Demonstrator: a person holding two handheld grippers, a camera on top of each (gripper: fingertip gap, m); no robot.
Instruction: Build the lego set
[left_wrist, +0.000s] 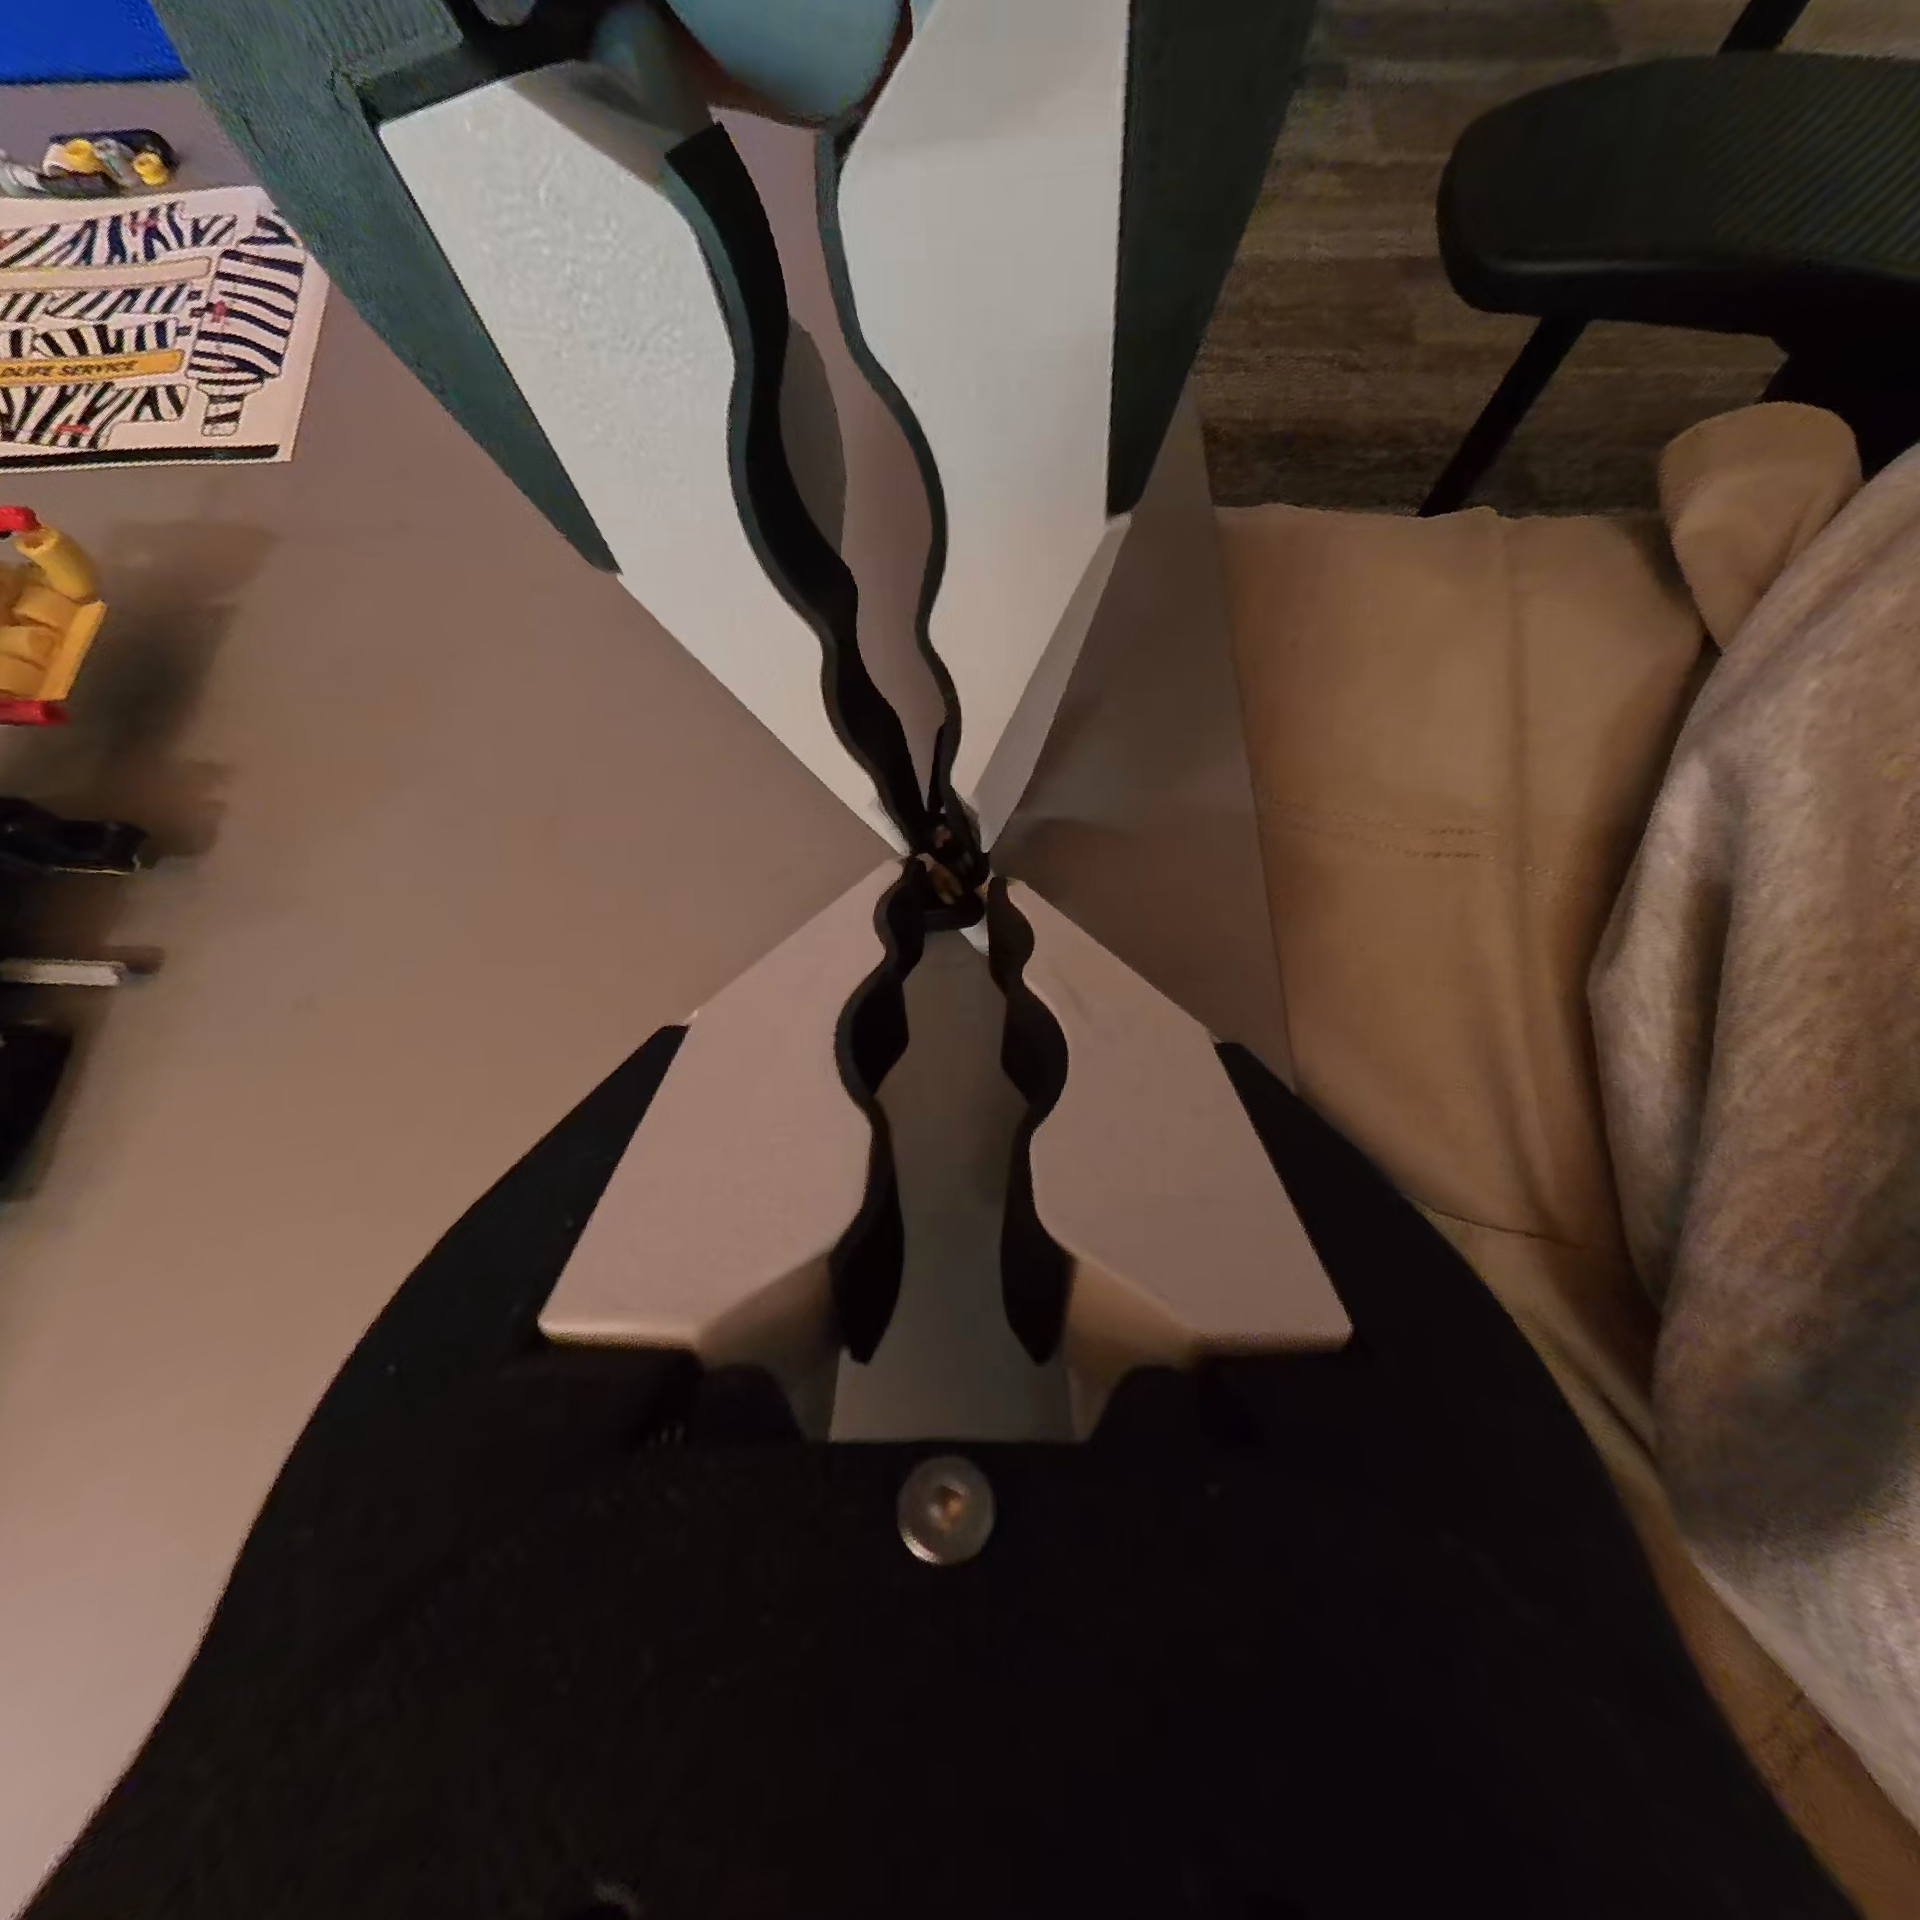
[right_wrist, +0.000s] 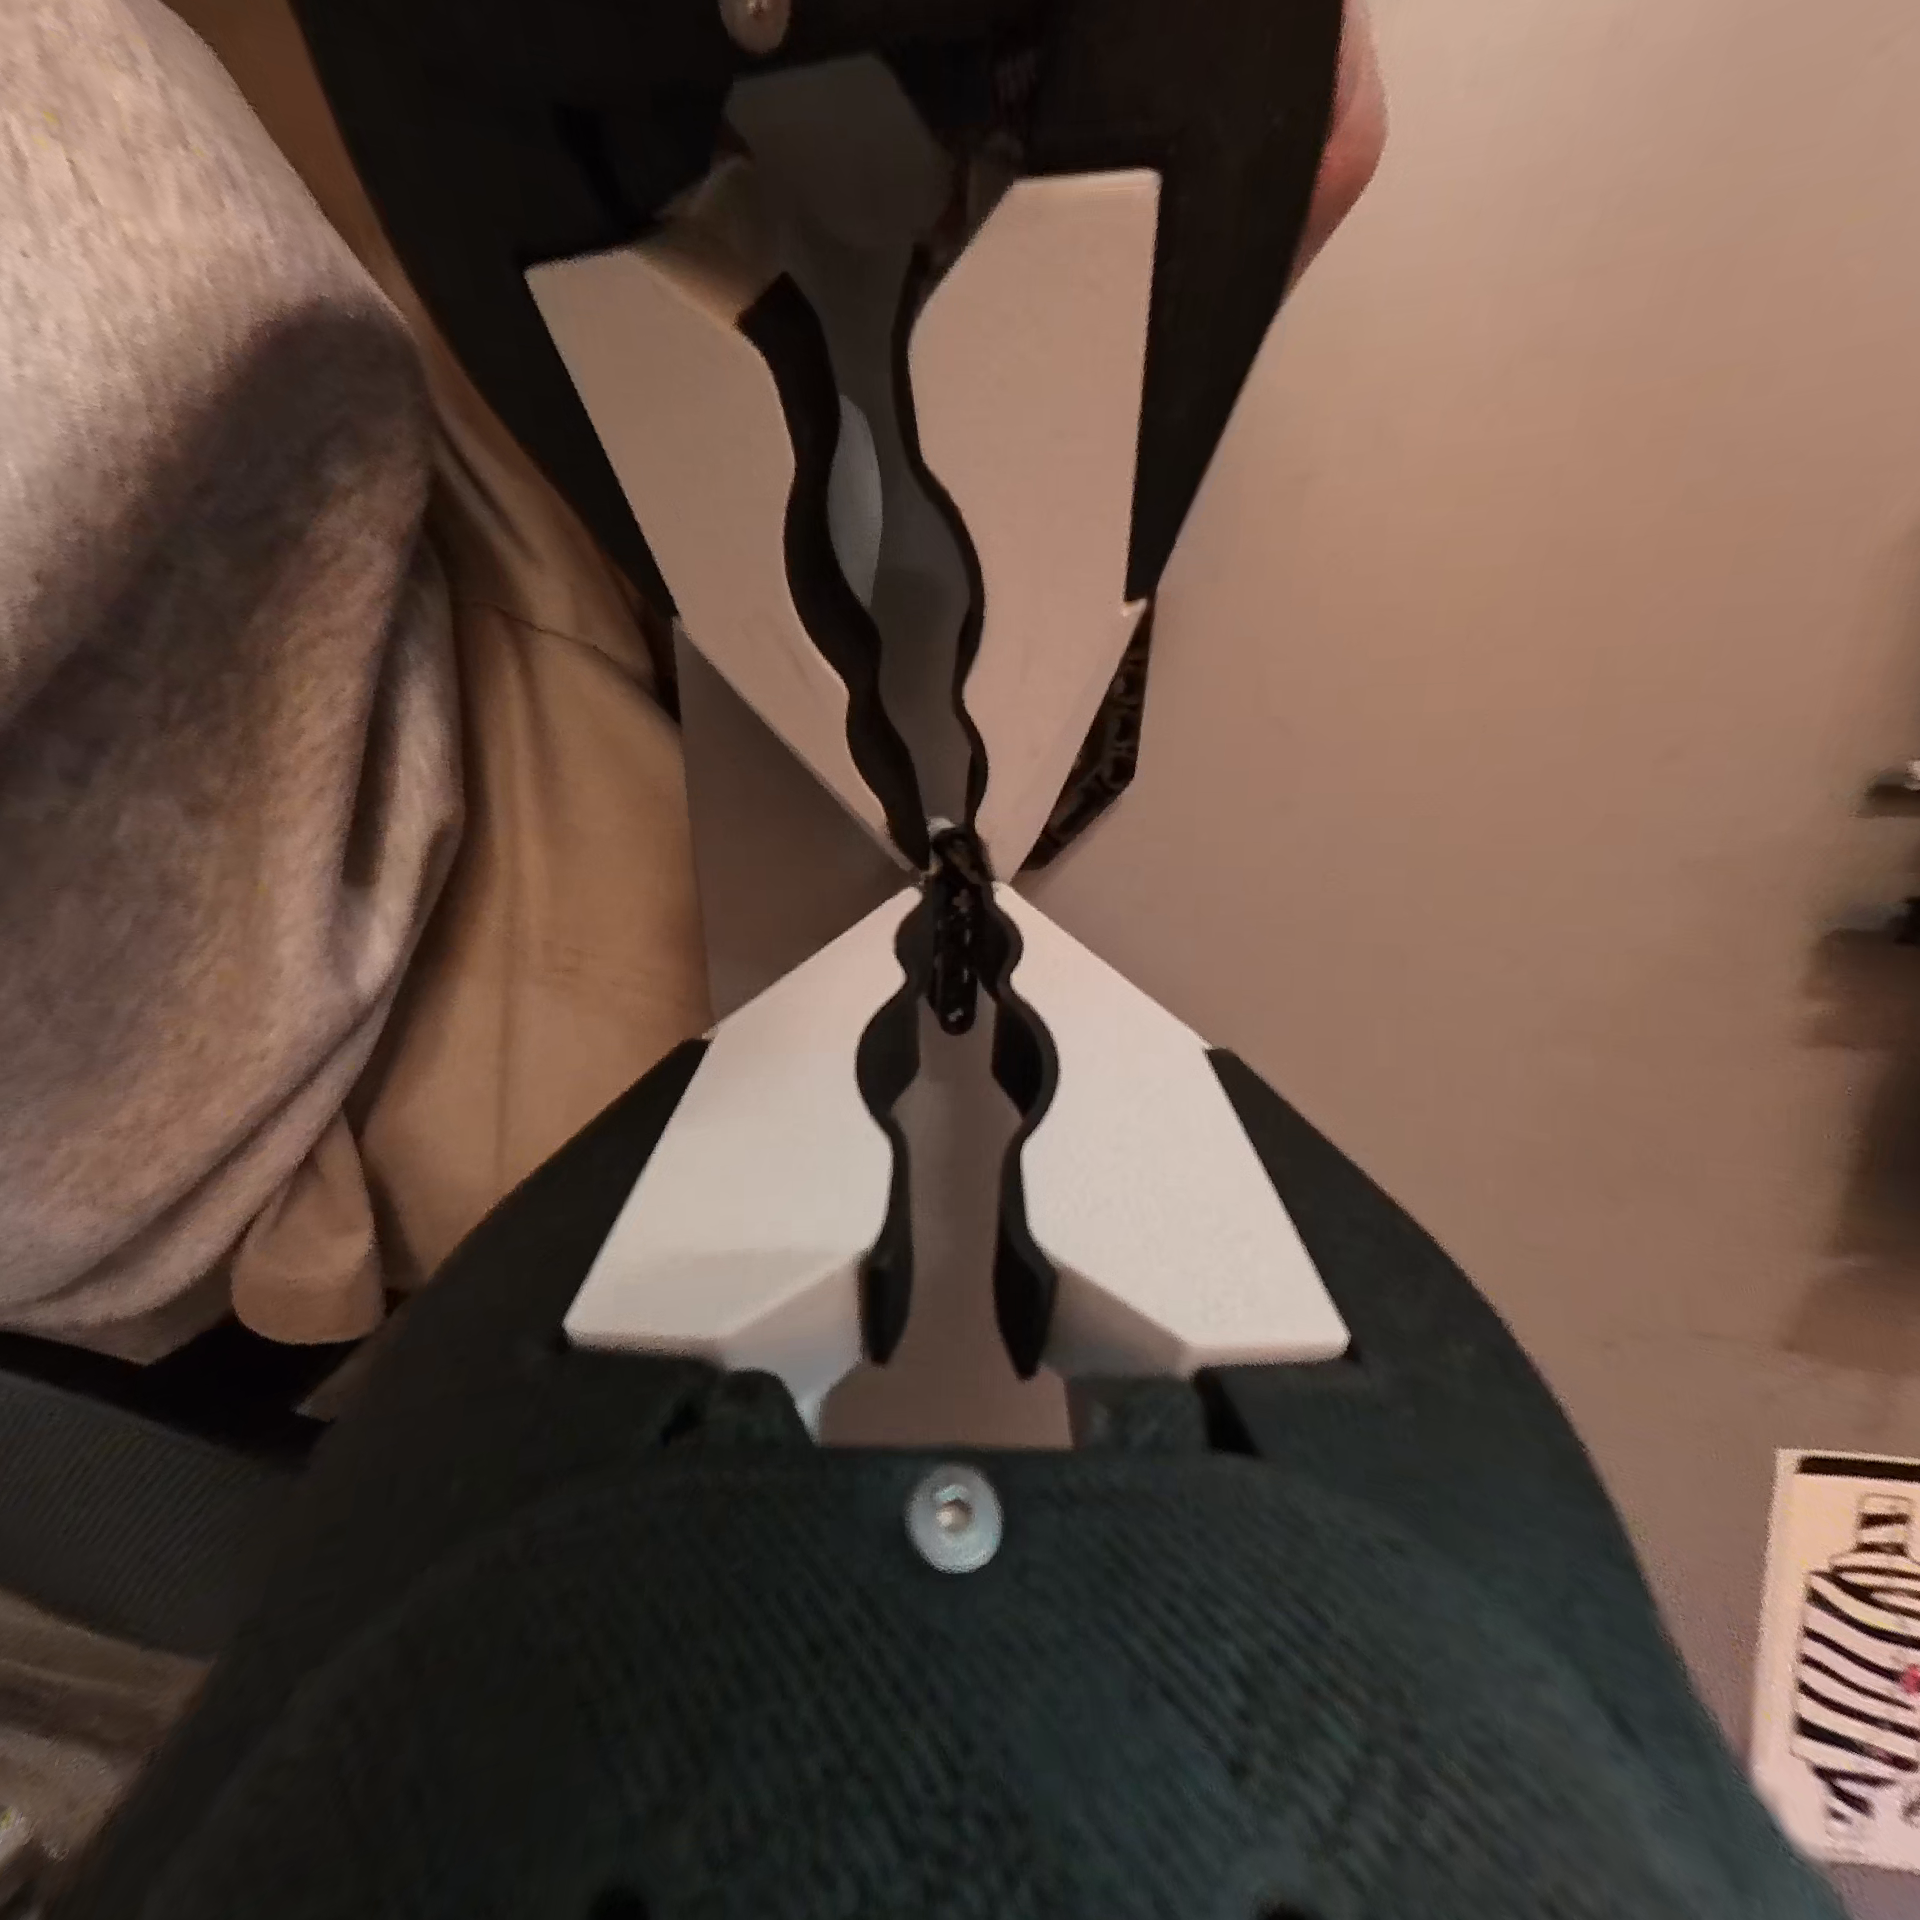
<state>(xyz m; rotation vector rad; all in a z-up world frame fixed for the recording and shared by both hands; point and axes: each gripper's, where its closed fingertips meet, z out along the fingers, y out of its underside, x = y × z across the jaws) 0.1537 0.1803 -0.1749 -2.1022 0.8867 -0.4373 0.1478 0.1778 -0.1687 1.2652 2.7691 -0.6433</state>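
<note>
Left gripper (left_wrist: 948, 883) and right gripper (right_wrist: 951, 914) meet tip to tip above table (left_wrist: 436, 831) near its edge, both pinching same small black lego piece (left_wrist: 943, 878) between them. Sticker sheet (left_wrist: 145, 322), zebra-striped, far left on table. Yellow lego figure (left_wrist: 42, 613) left, well apart from grippers. Person's grey sleeve (left_wrist: 1766, 935) at right

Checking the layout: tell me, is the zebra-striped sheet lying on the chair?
No, the zebra-striped sheet lies flat on the table.

Two grippers (left_wrist: 948, 891) tip-to-tip (small black piece (left_wrist: 943, 883))
</note>
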